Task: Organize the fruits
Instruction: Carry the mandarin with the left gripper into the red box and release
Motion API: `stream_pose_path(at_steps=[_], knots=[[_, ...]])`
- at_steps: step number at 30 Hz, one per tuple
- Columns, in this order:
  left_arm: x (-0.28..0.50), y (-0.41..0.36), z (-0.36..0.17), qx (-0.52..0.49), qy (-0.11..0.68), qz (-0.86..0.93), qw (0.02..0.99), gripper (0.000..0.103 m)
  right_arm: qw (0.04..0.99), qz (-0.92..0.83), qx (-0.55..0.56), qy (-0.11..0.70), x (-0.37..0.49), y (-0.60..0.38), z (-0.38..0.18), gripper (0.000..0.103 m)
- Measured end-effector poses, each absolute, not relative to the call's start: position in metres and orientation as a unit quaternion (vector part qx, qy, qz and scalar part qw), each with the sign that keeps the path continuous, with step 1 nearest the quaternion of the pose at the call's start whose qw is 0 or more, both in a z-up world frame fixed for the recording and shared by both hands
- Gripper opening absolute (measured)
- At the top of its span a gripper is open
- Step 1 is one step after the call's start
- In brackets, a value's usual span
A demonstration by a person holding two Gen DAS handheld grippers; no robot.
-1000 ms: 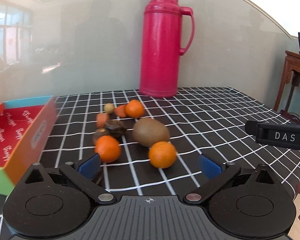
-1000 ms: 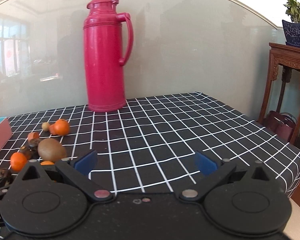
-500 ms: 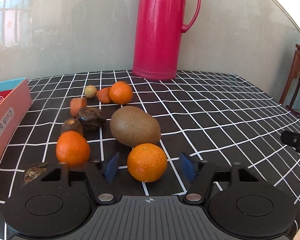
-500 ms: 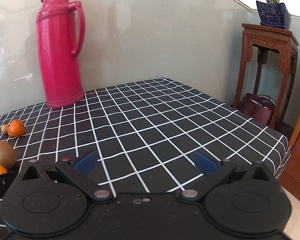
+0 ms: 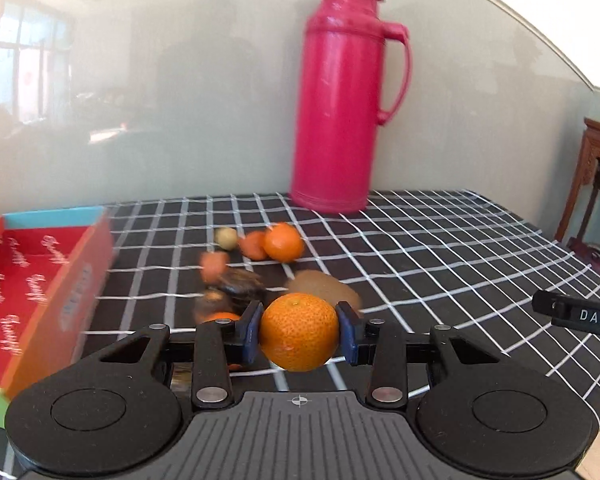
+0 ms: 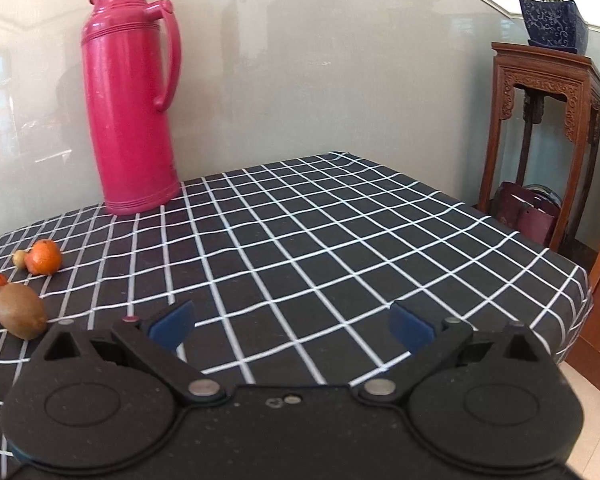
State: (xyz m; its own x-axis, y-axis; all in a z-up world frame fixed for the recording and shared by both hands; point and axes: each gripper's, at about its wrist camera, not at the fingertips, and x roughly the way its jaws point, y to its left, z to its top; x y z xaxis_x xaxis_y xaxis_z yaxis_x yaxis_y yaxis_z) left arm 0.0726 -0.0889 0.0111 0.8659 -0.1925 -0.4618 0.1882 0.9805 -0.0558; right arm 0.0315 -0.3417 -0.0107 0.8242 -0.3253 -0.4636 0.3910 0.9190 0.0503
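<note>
In the left wrist view my left gripper (image 5: 300, 336) is closing its jaws, and both blue pads press on a mandarin orange (image 5: 299, 330) held just above the checked cloth. Behind it lie a brown kiwi (image 5: 324, 288), a dark wrinkled fruit (image 5: 240, 286), another orange (image 5: 283, 242), small orange pieces and a pale round fruit (image 5: 226, 238). A further orange (image 5: 220, 316) peeks out behind the left finger. The red box (image 5: 32, 280) stands open at the left. My right gripper (image 6: 292, 322) is open over bare cloth, with the kiwi (image 6: 22, 310) far to its left.
A tall pink thermos (image 5: 340, 100) stands at the back of the table against the wall. The table's right edge (image 6: 572, 280) drops to the floor beside a carved wooden stand (image 6: 540, 128) that bears a blue plant pot. The right gripper's body (image 5: 580, 314) shows at the right.
The left jaws went from wide open to closed on the near orange, and the gripper pulled back with it. The right wrist view swung right, leaving the fruits at its left edge.
</note>
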Motion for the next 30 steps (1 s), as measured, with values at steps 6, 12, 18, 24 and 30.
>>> stream_pose_path(at_steps=[6, 12, 18, 24, 30], knots=[[0.065, -0.02, 0.029, -0.015, 0.218, -0.032, 0.975, 0.04, 0.962, -0.148, 0.056, 0.221, 0.044, -0.296, -0.003, 0.103], [0.07, 0.056, 0.027, -0.027, 0.228, 0.051, 0.972, 0.04, 0.968, -0.112, 0.042, 0.222, 0.052, -0.257, -0.002, 0.103], [0.081, 0.093, 0.013, -0.032, 0.253, 0.09, 0.963, 0.044, 0.971, -0.088, 0.026, 0.22, 0.055, -0.23, -0.001, 0.103], [0.06, 0.089, 0.024, -0.022, 0.192, 0.102, 0.976, 0.1, 0.973, -0.077, 0.021, 0.216, 0.057, -0.221, 0.0, 0.103], [0.052, 0.083, 0.025, -0.018, 0.188, 0.098, 0.977, 0.103, 0.977, -0.051, 0.015, 0.206, 0.051, -0.218, 0.001, 0.103]])
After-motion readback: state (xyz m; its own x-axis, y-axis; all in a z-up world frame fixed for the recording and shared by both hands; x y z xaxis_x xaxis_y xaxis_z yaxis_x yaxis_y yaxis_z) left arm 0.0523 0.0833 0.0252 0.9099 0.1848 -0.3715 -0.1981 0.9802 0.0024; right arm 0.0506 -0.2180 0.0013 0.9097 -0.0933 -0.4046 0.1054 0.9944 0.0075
